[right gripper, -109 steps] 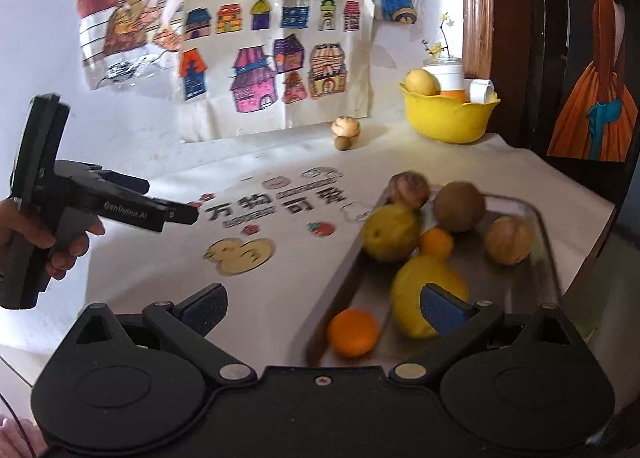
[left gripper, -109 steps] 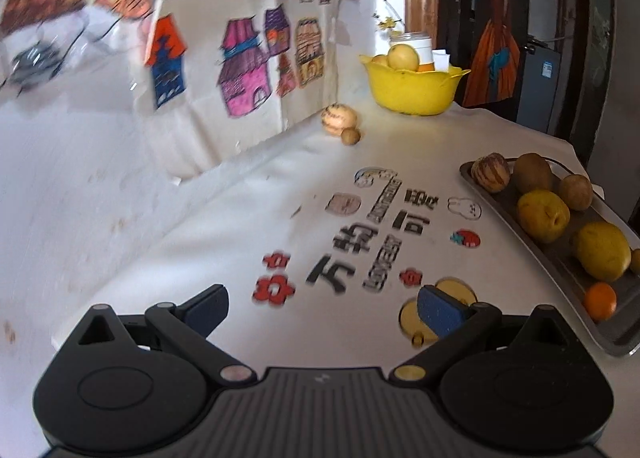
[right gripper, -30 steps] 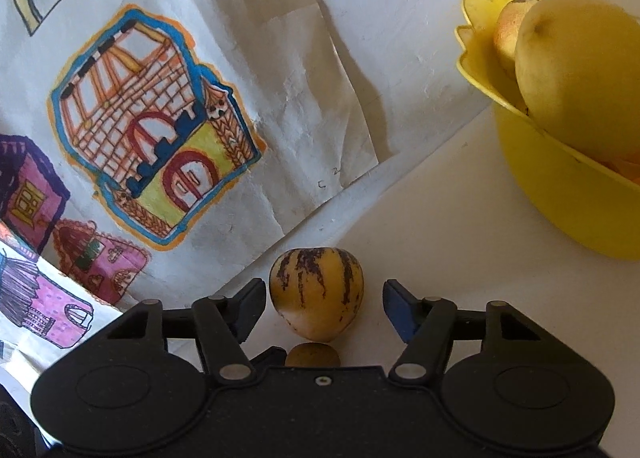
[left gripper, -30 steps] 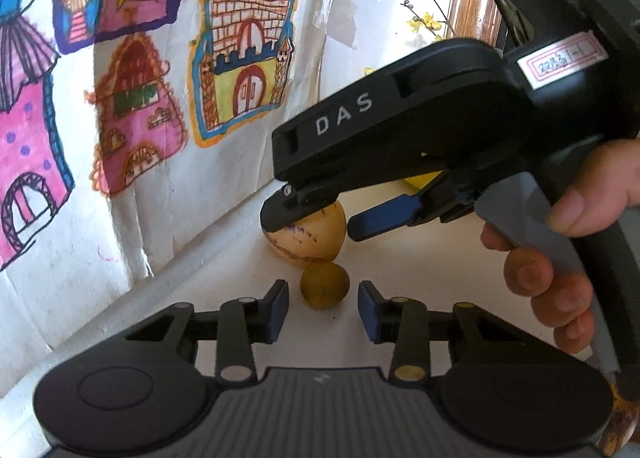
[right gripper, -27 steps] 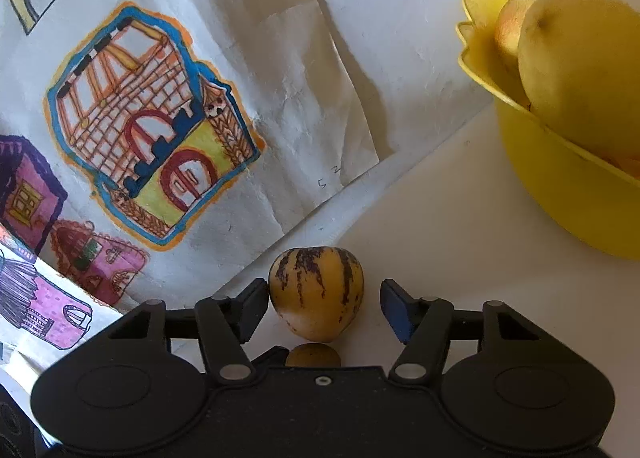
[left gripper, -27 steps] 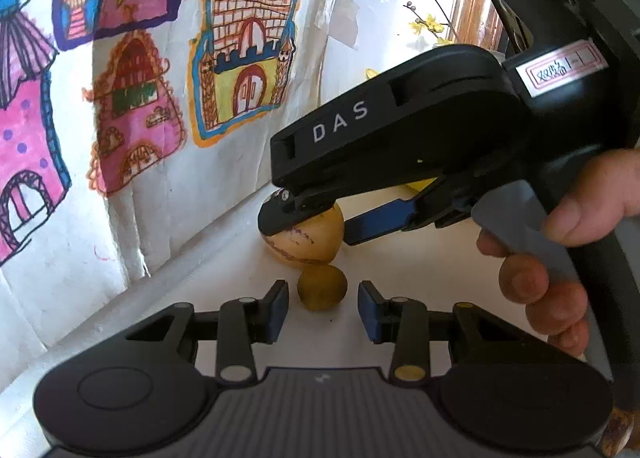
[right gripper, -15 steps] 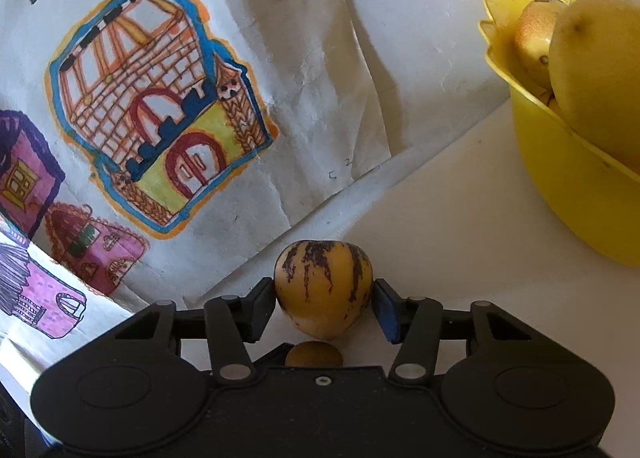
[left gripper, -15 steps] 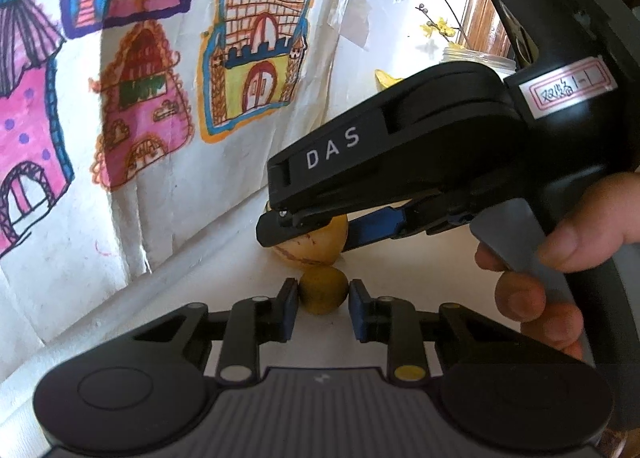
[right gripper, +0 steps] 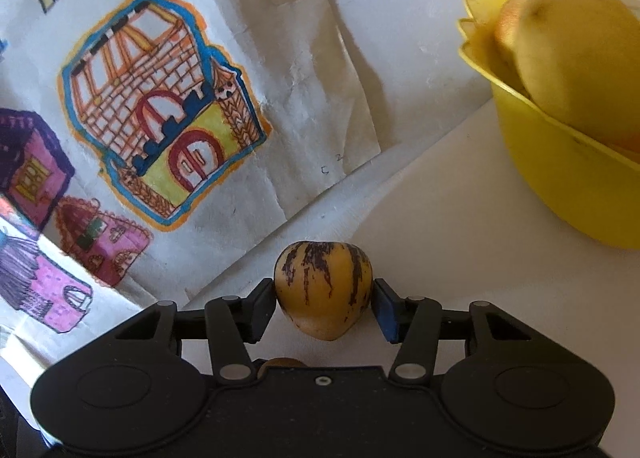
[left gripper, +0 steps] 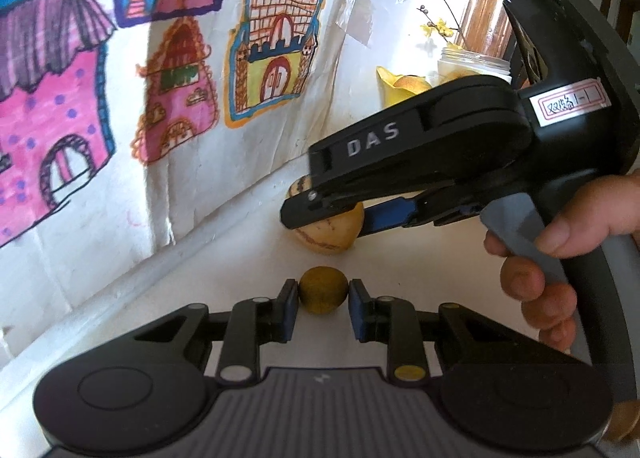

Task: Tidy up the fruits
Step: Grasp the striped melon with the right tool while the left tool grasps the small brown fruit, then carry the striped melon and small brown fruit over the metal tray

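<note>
A white table (left gripper: 248, 258) carries a small brown fruit (left gripper: 323, 290), a striped yellow fruit (right gripper: 323, 290) just behind it, and a yellow bowl (right gripper: 560, 178) of fruit off to the right

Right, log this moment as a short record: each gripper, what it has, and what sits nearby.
left gripper: jaws closed on the small round brown fruit, which rests on the white tabletop
right gripper: jaws closed on the yellow purple-striped fruit
fruit spacing: striped fruit just beyond the brown one
yellow plastic bowl: to the right, holding a large yellow fruit
backdrop: paper sheet with coloured house drawings
</note>
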`<state>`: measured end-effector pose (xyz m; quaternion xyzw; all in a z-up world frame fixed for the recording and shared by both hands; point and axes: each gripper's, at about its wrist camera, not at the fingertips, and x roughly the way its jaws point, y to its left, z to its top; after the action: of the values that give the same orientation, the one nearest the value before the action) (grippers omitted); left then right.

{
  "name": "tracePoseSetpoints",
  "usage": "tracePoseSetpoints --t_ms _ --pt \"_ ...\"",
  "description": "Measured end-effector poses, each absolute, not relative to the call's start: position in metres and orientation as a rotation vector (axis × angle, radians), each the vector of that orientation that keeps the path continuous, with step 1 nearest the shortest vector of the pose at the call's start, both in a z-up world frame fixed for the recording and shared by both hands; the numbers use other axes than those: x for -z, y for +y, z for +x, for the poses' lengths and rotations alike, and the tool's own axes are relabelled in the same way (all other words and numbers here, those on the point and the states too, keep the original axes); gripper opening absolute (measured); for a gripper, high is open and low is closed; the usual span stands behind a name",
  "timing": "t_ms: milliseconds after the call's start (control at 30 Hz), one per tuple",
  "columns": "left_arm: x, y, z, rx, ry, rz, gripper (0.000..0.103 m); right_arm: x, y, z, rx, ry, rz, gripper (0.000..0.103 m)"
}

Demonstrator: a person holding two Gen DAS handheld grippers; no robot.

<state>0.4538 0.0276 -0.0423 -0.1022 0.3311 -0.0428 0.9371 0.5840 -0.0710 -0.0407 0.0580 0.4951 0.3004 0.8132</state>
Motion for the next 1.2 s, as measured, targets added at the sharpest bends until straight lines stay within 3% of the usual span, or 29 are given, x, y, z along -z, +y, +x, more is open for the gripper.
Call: tracePoseSetpoints --t_ms 700,1200 --pt "-0.03 0.032 0.351 0.11 0.572 -0.177 0.029 -0.048 -0.166 0.509 -0.627 0.939 0.234 0.054" --pt "-0.06 -0.047 0.276 0.197 0.552 -0.144 0.029 -0.108 -0.261 0.4 -0.58 0.882 0.221 0.054"
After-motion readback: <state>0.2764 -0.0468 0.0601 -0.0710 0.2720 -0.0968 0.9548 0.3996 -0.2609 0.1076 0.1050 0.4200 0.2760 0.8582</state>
